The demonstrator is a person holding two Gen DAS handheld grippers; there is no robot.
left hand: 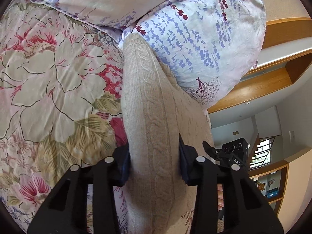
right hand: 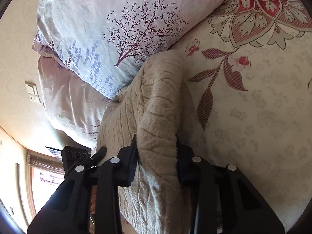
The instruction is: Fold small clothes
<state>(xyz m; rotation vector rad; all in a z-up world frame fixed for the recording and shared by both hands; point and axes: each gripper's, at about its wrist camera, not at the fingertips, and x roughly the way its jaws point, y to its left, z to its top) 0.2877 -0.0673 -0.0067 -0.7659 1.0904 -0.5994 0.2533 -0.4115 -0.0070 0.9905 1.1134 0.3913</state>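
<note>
A beige cable-knit sweater [left hand: 148,101] lies on a floral bedspread [left hand: 48,81]. My left gripper [left hand: 154,156] is shut on a thick fold of it, which runs away from the jaws toward the pillows. The same sweater shows in the right wrist view [right hand: 156,105]. My right gripper [right hand: 156,152] is shut on another bunched fold of it. The other gripper [left hand: 232,152] shows at the right in the left wrist view, and at the lower left in the right wrist view [right hand: 78,156].
Two pillows with a lavender and tree print [left hand: 195,39] [right hand: 109,39] lie against the sweater's far end. The bedspread [right hand: 253,101] spreads out to the right. A wooden headboard and shelves [left hand: 273,78] stand beyond the bed.
</note>
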